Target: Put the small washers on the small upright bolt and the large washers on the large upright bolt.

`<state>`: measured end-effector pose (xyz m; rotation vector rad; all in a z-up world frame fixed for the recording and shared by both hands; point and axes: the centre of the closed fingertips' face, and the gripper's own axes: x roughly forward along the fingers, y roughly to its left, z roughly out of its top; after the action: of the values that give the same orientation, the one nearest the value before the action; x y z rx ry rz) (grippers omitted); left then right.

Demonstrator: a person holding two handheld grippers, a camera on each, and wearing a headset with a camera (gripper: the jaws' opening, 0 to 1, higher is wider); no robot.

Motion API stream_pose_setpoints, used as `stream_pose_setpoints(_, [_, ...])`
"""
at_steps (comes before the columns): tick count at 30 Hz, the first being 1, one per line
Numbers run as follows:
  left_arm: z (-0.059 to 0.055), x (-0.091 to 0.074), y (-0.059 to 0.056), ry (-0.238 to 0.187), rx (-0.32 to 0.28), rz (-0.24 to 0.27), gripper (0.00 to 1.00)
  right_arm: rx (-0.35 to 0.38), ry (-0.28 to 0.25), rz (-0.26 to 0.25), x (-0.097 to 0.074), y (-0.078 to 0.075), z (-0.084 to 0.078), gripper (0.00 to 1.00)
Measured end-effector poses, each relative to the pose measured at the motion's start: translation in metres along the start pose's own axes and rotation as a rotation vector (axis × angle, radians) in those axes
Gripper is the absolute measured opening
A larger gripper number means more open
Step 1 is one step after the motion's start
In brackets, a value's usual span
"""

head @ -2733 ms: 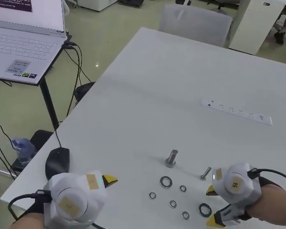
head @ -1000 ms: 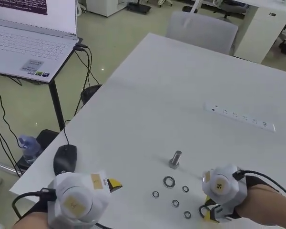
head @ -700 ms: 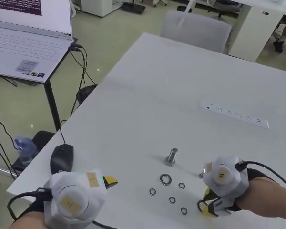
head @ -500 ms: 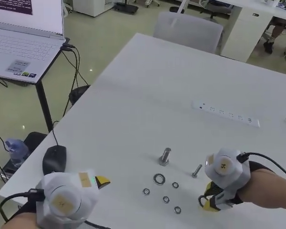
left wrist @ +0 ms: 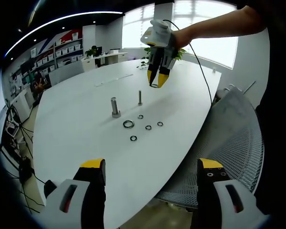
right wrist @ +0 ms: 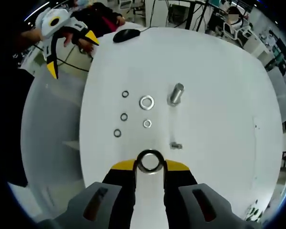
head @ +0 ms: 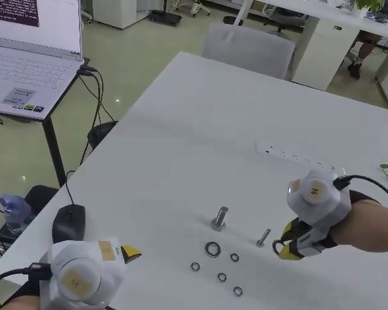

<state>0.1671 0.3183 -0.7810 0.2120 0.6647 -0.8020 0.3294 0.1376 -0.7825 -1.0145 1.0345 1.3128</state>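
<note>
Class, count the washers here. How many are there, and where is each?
6. One large washer is held in the right gripper; a second large washer and four small washers lie on the table.

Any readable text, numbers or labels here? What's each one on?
"15" on the round sticker atop the right gripper; second digit unsure.
Round tan label on the left gripper: number blurred, unreadable.
Laptop screen text and palm-rest stickers: too small to read.

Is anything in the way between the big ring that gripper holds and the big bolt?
Yes: the small upright bolt stands roughly between the large washer in the right hand-held gripper and the large upright bolt.
</note>
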Motion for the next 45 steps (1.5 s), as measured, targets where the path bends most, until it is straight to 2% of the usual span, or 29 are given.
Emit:
stream_pose_setpoints(9, [-0.002,0.003,0.001,-0.002,-0.006,-0.003,0.78,-0.044,0.000,-0.002,-0.006,-0.012,0.027,0.21])
stream_pose_setpoints(22, [-0.002,0.005,0.001,-0.001,-0.017,-0.005,0.77,-0.076,0.005,-0.004,-0.005,-0.028,0.049,0.21])
stream_pose_setpoints(35, [-0.004,0.008,0.000,-0.001,-0.029,-0.007,0.77,-0.108,0.005,-0.006,0.004,-0.040,0.069,0.21])
stream_pose_setpoints(45, [-0.002,0.012,0.000,0.000,-0.028,-0.013,0.78,-0.114,0.004,0.010,0.020,-0.045,0.082,0.21])
